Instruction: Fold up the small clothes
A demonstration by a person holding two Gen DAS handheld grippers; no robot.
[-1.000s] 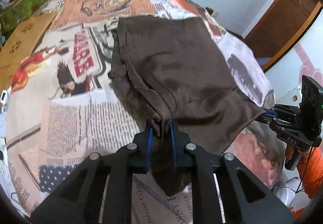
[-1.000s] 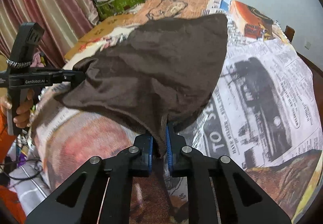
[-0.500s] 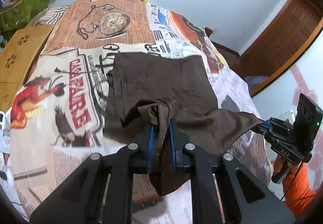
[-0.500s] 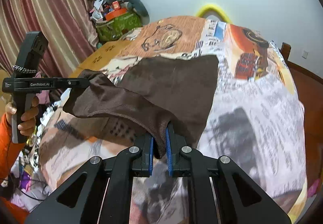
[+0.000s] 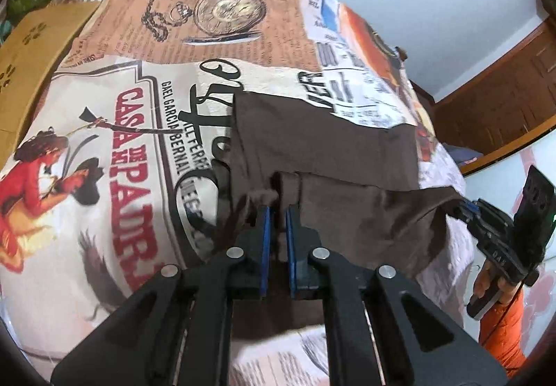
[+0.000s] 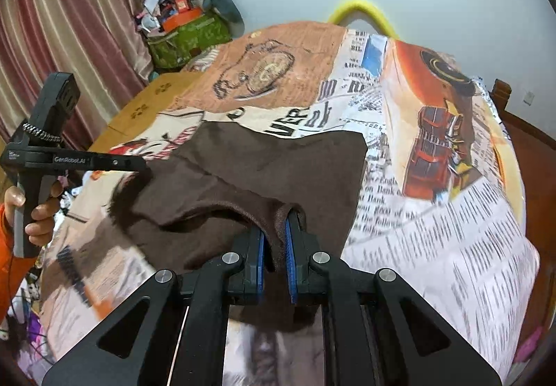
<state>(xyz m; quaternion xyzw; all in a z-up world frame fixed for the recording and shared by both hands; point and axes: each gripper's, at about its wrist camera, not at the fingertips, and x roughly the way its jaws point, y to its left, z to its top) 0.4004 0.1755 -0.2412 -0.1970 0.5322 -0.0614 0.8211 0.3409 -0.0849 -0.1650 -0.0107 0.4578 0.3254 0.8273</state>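
A dark brown garment point(image 5: 330, 146) lies on the printed tablecloth, its far half flat, its near edge lifted and carried over the far half. My left gripper point(image 5: 276, 212) is shut on the near left corner of the garment. My right gripper point(image 6: 275, 229) is shut on the near right corner point(image 6: 274, 212). The garment also shows in the right wrist view point(image 6: 278, 163). Each gripper shows in the other's view: the right one point(image 5: 465, 208), the left one point(image 6: 139, 165). The cloth sags between them.
A round table with a newspaper-print cloth point(image 5: 121, 149) fills both views. A cardboard box point(image 5: 27, 48) stands at the left edge. A green bag and clutter point(image 6: 187, 34) sit by the curtain. A wooden chair point(image 6: 500, 90) stands at the right.
Both grippers have lifted the near edge of the garment and carried it forward over the far half. The fold has shortened the visible flat part.
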